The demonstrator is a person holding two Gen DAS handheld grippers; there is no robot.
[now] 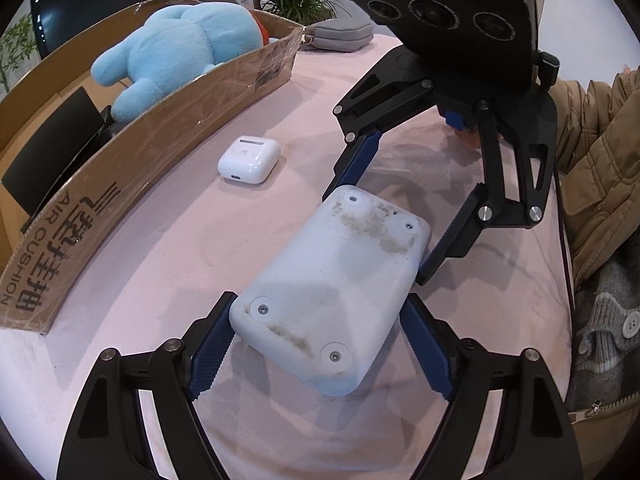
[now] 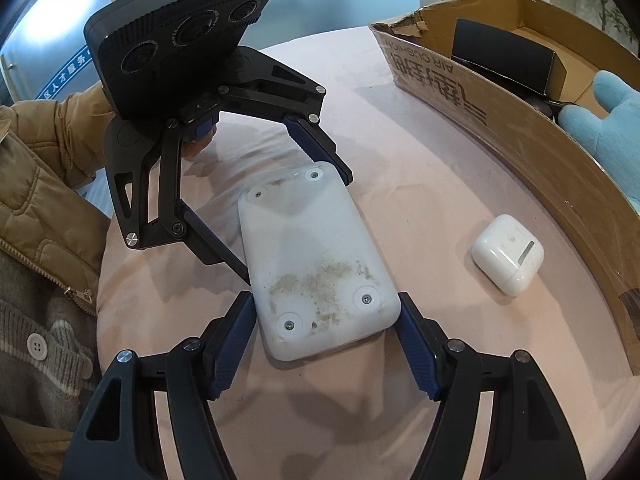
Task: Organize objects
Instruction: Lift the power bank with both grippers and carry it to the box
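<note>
both grippers — left gripper (image 1: 316,344) and right gripper (image 2: 326,342) — are squeezing the white box (image 1: 332,292) at opposite ends; it's looking stiff, smooth, likely slippery.

Grubby white rounded-rectangle device (image 1: 332,292) is flipped underside up, four screw holes showing, dusty smears at both ends. It sits flat, well out from the cardboard box (image 1: 168,128). The glossy white earbud case (image 1: 249,159), lid shut, lies closer to that box.
</note>
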